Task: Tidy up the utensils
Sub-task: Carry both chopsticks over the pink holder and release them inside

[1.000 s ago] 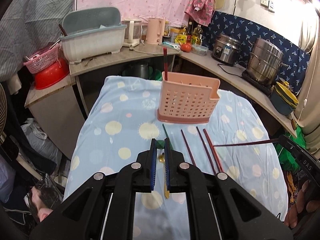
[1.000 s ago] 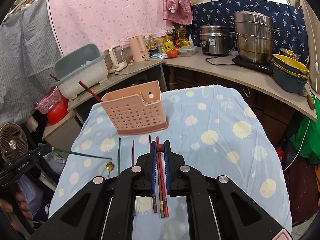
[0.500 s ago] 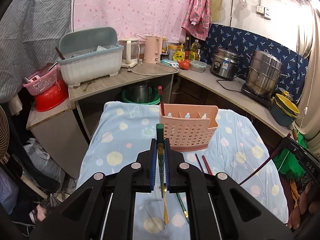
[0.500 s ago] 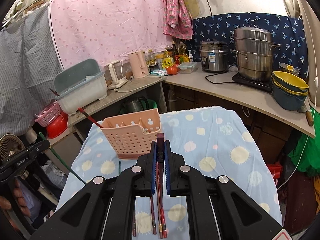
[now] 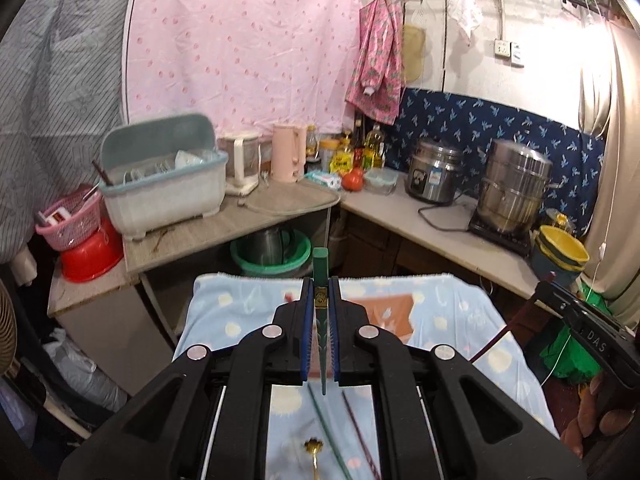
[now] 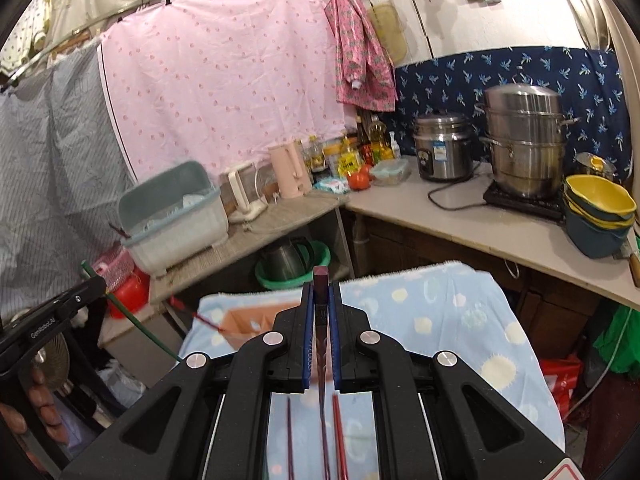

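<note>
My left gripper (image 5: 320,286) is shut on a green chopstick (image 5: 321,264) whose thick end pokes up past the fingertips. A dark red chopstick (image 6: 321,276) is clamped the same way in my right gripper (image 6: 321,288). Both are raised above the blue spotted tablecloth (image 5: 460,320). The pink perforated utensil holder (image 5: 388,312) stands at the far end, mostly hidden behind the fingers, with one red chopstick (image 6: 192,314) leaning out of it. Another green chopstick (image 5: 328,432), a dark red one (image 5: 360,436) and a gold spoon (image 5: 314,450) lie on the cloth.
Behind the table an L-shaped counter carries a grey dish rack (image 5: 160,184), a pink kettle (image 5: 286,156), a rice cooker (image 5: 434,176), a steel steamer pot (image 5: 516,188) and stacked bowls (image 6: 598,212). A green basin (image 5: 272,252) sits under it.
Both grippers have risen off the cloth, each carrying its chopstick. The views have tipped upward, so the pink holder has dropped behind the fingers.
</note>
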Motion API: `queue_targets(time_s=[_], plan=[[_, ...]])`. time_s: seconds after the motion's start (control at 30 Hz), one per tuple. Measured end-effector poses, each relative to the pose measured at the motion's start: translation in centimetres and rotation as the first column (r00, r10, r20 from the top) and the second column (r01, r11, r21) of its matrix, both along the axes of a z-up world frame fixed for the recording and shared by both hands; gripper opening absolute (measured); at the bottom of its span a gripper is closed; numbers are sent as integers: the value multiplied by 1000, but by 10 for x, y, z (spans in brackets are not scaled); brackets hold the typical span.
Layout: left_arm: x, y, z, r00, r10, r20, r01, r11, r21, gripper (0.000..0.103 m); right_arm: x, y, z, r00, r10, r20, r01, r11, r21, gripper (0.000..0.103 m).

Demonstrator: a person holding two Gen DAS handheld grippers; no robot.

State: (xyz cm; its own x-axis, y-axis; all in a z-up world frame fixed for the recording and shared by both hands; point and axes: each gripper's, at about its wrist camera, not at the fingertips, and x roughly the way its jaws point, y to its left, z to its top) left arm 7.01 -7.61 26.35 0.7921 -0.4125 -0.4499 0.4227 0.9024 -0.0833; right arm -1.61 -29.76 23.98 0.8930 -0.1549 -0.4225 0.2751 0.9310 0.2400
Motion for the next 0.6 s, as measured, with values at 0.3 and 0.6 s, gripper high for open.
queue_targets(time_s=[0.3, 0.6], plan=[[45, -33, 31, 997, 9, 80, -7, 1000, -22, 7, 55, -14, 30, 995, -22, 100, 20, 1000, 22, 7], [85, -50, -15, 1000, 9, -5, -9, 1000, 1, 7, 108, -26, -20, 1000, -24, 1, 24, 998, 49, 8]])
